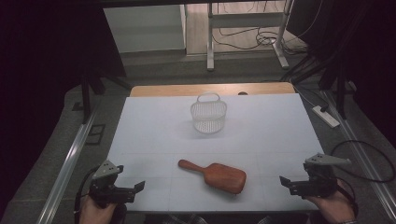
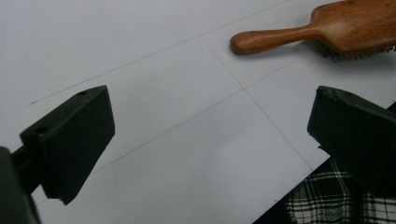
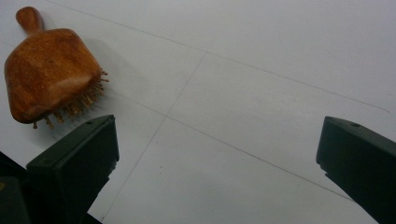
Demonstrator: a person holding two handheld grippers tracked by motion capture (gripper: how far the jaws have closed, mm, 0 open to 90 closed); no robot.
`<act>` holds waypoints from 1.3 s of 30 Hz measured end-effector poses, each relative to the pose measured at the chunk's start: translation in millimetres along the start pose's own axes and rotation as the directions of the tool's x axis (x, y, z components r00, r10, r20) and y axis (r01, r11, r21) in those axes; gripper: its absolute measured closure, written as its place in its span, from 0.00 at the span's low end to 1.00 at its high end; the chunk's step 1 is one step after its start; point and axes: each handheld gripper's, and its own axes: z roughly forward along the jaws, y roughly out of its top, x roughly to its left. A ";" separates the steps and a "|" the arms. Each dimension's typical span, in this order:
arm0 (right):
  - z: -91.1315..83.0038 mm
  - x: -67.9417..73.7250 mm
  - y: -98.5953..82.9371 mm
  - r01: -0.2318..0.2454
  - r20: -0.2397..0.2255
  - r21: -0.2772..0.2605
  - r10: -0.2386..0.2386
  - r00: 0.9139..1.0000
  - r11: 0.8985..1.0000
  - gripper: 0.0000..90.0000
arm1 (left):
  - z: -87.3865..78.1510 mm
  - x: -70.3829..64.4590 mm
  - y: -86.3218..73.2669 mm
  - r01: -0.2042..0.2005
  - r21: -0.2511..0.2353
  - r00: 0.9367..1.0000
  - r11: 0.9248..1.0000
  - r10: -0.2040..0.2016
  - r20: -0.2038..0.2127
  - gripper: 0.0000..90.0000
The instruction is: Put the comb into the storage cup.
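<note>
A brown wooden hairbrush (image 1: 217, 175) lies bristles down on the white table cover, handle pointing left and away. A small white mesh basket (image 1: 208, 115) with a loop handle stands upright beyond it, mid-table. My left gripper (image 1: 138, 187) rests open at the table's front left corner, held by a hand. My right gripper (image 1: 283, 181) rests open at the front right, a short way from the brush head. The left gripper view has the brush handle (image 2: 275, 38) at upper right, jaws wide apart. Over in the right gripper view the brush head (image 3: 49, 72) sits at upper left, bristles showing underneath.
The white cover (image 1: 154, 135) spans most of a wooden table (image 1: 163, 90). Behind stand metal desk legs (image 1: 210, 42) and floor cables. A white power strip (image 1: 325, 115) lies on the floor at right. Plaid fabric (image 2: 336, 200) shows past the table's front edge.
</note>
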 end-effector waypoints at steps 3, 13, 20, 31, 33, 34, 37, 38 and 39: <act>0.2 0.6 0.2 0.003 0.000 0.001 -0.003 1.000 1.000 0.00 | -0.5 0.3 -0.4 0.000 0.000 1.000 1.000 0.000 0.002 0.02; 0.9 1.9 0.5 0.020 -0.006 0.008 -0.020 1.000 1.000 0.00 | -0.7 0.5 -0.4 0.002 0.000 1.000 1.000 -0.002 0.003 0.02; 1.1 2.3 0.7 0.026 -0.012 0.009 -0.026 1.000 1.000 0.00 | -0.6 0.7 -0.4 0.005 0.000 1.000 1.000 -0.005 0.002 0.02; 1.0 1.9 1.7 0.027 -0.036 0.011 -0.026 0.999 1.000 0.00 | -0.8 1.1 -0.1 0.013 -0.001 1.000 1.000 -0.013 -0.008 0.01; 1.6 2.6 2.2 0.030 -0.044 0.012 -0.029 0.999 0.999 0.00 | -1.5 1.0 -0.2 0.014 -0.005 1.000 1.000 -0.014 -0.011 0.01; 1.9 3.2 2.7 0.032 -0.050 0.012 -0.031 0.998 0.999 0.00 | -1.8 0.9 -0.4 0.014 -0.009 1.000 1.000 -0.014 -0.015 0.01; 2.2 4.7 5.3 0.050 -0.057 0.013 -0.049 0.997 0.999 0.00 | -2.3 0.5 -0.9 0.008 -0.003 0.999 1.000 -0.008 -0.034 0.00; 2.2 4.9 6.4 0.052 -0.061 0.010 -0.051 0.997 0.999 0.00 | -2.5 0.8 -1.1 0.006 -0.002 0.999 1.000 -0.006 -0.037 0.00; 2.4 5.0 7.4 0.053 -0.065 0.007 -0.053 0.996 0.999 0.00 | -2.7 1.1 -1.2 0.009 -0.004 0.999 1.000 -0.009 -0.035 0.00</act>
